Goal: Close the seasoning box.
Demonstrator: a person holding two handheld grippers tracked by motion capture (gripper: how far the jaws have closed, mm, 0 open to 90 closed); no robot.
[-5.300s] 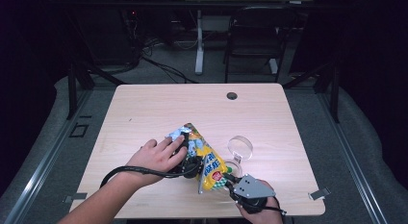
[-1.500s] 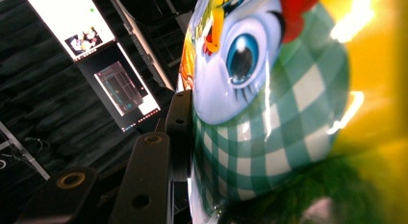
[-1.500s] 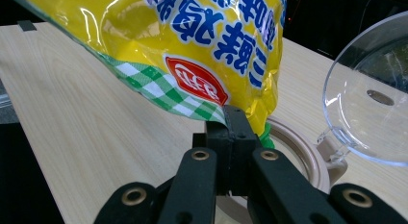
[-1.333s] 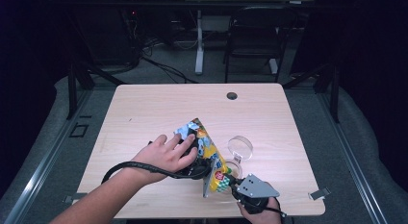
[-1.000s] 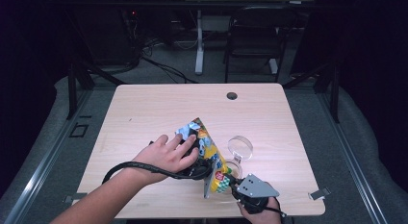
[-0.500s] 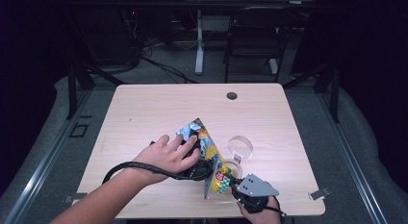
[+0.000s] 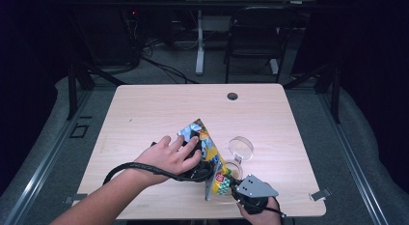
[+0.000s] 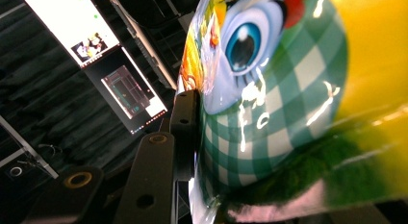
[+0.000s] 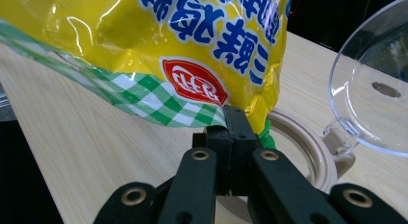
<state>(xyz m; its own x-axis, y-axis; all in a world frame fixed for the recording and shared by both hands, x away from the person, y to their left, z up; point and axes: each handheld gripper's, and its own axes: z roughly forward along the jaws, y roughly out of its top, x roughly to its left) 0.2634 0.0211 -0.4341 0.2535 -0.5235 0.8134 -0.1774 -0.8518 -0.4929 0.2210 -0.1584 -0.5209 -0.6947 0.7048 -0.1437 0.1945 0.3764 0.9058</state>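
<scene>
Leftmost, the left hand-held gripper [image 7: 195, 167] sits under the person's left hand [image 7: 169, 157], its jaws clamped on the snack bag [image 7: 208, 152], which stands tilted above the desk [image 7: 144, 109]. Right of the bag's lower corner, the right hand-held gripper [image 9: 230, 132] pinches its sealed edge over a beige container [image 9: 308, 156] whose clear hinged lid [image 9: 375, 89] stands open.

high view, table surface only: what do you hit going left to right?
Left hand → snack bag → clear round lid → right gripper, lower down near the front edge, overlaps the bag's corner.
</scene>
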